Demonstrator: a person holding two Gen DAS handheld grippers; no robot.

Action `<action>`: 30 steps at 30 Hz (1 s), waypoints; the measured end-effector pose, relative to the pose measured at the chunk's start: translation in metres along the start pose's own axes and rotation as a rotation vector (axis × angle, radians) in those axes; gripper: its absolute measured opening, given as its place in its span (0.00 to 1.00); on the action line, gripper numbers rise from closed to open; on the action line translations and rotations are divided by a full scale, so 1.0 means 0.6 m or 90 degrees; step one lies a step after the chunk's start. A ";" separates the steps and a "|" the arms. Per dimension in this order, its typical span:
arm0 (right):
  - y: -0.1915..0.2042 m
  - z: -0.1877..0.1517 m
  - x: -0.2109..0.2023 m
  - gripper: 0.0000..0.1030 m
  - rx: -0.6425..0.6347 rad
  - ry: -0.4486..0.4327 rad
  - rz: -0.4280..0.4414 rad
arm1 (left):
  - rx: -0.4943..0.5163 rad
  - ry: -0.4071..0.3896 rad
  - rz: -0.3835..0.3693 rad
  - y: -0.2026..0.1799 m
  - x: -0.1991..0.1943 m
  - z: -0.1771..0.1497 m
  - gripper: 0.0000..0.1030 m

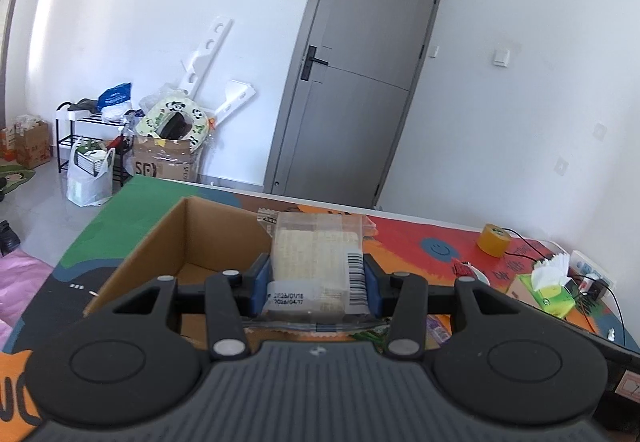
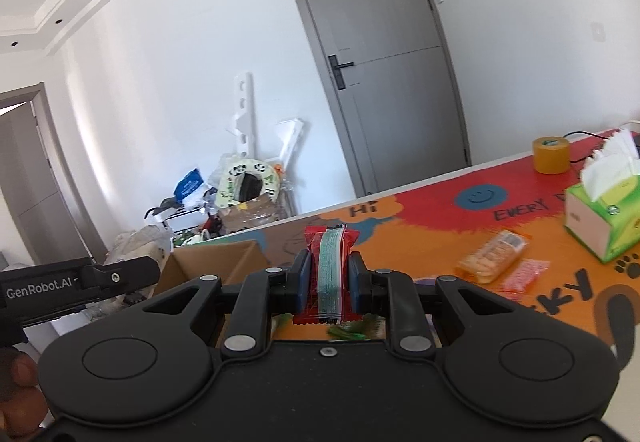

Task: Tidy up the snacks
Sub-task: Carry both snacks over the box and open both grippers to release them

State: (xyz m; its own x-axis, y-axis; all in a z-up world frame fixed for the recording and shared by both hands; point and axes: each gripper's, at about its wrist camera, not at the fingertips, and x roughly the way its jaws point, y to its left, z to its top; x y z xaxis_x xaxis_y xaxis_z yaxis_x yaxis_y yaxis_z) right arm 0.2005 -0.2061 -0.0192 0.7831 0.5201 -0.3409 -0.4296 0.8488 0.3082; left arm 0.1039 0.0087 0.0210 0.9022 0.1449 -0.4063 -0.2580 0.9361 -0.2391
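Observation:
My left gripper (image 1: 316, 284) is shut on a clear packet of pale crackers (image 1: 316, 258), held above the table beside an open cardboard box (image 1: 176, 242). My right gripper (image 2: 329, 278) is shut on a red snack packet with a green stripe (image 2: 330, 262), held above the table to the right of the same box (image 2: 216, 262). An orange cracker packet (image 2: 494, 256) and a pink packet (image 2: 524, 274) lie on the table to the right. Green wrappers (image 2: 352, 330) lie under the right gripper.
A green tissue box (image 2: 604, 218) and a roll of yellow tape (image 2: 552, 154) stand at the right on the colourful table mat (image 2: 440, 210). The left gripper's body (image 2: 76, 282) shows at left. Cables and a power strip (image 1: 592, 274) lie at the far right edge.

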 end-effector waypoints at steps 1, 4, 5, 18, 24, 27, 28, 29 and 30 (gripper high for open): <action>0.005 0.000 0.002 0.20 -0.002 0.001 0.004 | -0.002 -0.002 0.003 0.005 -0.002 0.002 0.44; 0.019 0.001 0.009 0.20 -0.006 0.004 0.019 | -0.011 -0.007 0.014 0.021 -0.005 0.009 0.44; 0.026 0.001 0.011 0.20 -0.008 0.005 0.023 | -0.013 -0.009 0.018 0.026 -0.004 0.011 0.44; 0.100 -0.002 0.059 0.20 -0.037 0.030 0.071 | -0.044 0.024 0.060 0.100 0.033 0.009 0.44; 0.137 -0.006 0.078 0.20 -0.050 0.044 0.097 | -0.049 0.046 0.069 0.121 0.051 0.006 0.45; 0.150 -0.007 0.083 0.20 -0.052 0.049 0.109 | -0.042 0.041 0.075 0.123 0.048 0.004 0.44; 0.154 -0.007 0.084 0.20 -0.053 0.049 0.111 | -0.043 0.041 0.078 0.125 0.048 0.004 0.44; 0.155 -0.008 0.085 0.20 -0.053 0.049 0.114 | -0.047 0.042 0.078 0.129 0.048 0.004 0.44; 0.158 -0.008 0.086 0.20 -0.054 0.050 0.117 | -0.051 0.042 0.078 0.132 0.047 0.004 0.44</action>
State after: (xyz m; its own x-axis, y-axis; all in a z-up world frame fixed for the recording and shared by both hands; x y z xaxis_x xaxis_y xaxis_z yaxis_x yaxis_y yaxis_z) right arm 0.1981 -0.0982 -0.0118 0.6519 0.6698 -0.3557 -0.6008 0.7423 0.2968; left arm 0.1098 0.0875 -0.0071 0.8379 0.2332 -0.4935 -0.3944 0.8837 -0.2521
